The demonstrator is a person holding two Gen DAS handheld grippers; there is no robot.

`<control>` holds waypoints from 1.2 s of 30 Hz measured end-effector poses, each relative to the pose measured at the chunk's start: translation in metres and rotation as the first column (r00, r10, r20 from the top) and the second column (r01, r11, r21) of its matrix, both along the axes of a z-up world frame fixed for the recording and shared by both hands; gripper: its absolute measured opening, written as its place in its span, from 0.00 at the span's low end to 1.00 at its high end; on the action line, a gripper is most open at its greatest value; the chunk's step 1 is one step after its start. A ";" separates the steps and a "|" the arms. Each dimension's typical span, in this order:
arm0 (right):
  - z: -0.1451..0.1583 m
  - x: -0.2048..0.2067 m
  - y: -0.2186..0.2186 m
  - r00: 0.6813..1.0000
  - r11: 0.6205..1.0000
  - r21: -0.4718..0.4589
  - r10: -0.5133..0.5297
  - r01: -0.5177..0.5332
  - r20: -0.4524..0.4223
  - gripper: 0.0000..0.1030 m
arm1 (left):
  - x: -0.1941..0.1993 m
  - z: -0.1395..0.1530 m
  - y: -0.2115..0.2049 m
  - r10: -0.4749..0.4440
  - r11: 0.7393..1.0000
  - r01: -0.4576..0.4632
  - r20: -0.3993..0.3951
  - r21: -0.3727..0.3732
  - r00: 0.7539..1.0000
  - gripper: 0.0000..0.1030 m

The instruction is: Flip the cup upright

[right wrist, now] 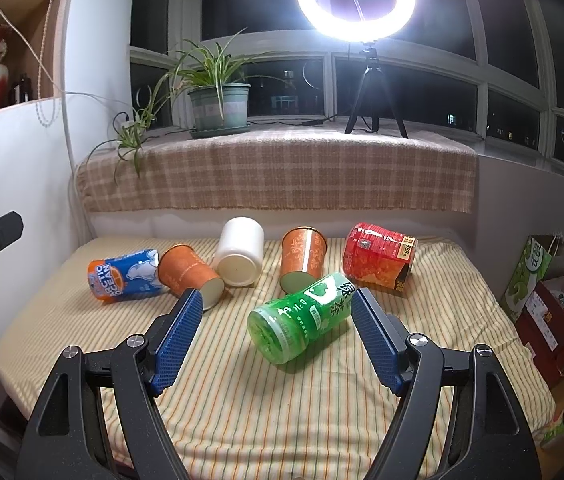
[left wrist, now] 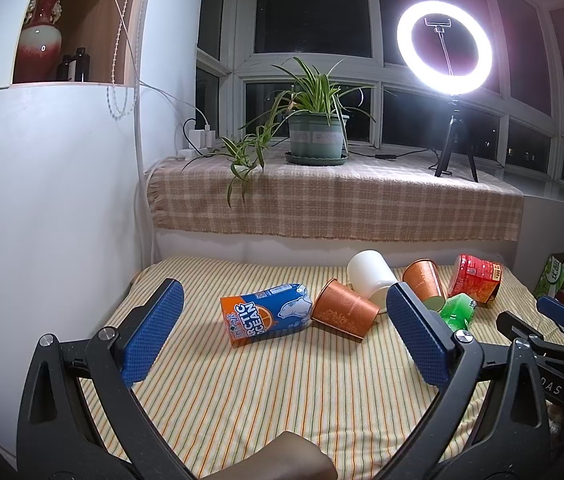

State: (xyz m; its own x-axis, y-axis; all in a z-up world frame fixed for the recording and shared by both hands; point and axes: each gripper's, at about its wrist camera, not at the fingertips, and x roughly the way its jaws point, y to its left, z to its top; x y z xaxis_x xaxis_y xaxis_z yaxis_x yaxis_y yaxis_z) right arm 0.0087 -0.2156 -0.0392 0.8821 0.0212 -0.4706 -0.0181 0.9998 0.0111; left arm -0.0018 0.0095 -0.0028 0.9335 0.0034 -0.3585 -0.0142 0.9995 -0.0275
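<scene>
Several cups lie on their sides on the striped table cloth (right wrist: pixel 265 408): a blue-orange Arctic Ocean cup (right wrist: pixel 121 274) (left wrist: pixel 265 314), an orange paper cup (right wrist: pixel 189 272) (left wrist: pixel 344 310), a white cup (right wrist: pixel 240 250) (left wrist: pixel 370 276), a second orange cup (right wrist: pixel 302 258) (left wrist: pixel 422 278), a red cup (right wrist: pixel 378 256) (left wrist: pixel 474 278) and a green tea cup (right wrist: pixel 302 316) (left wrist: pixel 458 310). My right gripper (right wrist: pixel 277 338) is open, its pads either side of the green cup and just short of it. My left gripper (left wrist: pixel 282 332) is open and empty, short of the Arctic Ocean cup.
A white cabinet wall (left wrist: pixel 41 200) stands at the left. A checked cloth ledge (right wrist: pixel 282 172) behind the table holds a potted plant (right wrist: pixel 217 108) and a ring light on a tripod (right wrist: pixel 362 40). Boxes and bags (right wrist: pixel 542 292) sit past the table's right edge.
</scene>
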 end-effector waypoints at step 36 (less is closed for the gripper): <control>-0.003 0.003 0.002 1.000 1.000 -0.010 0.006 -0.006 -0.010 0.74 | -0.001 0.003 -0.008 0.002 1.000 -0.002 -0.001 0.004 1.000 1.00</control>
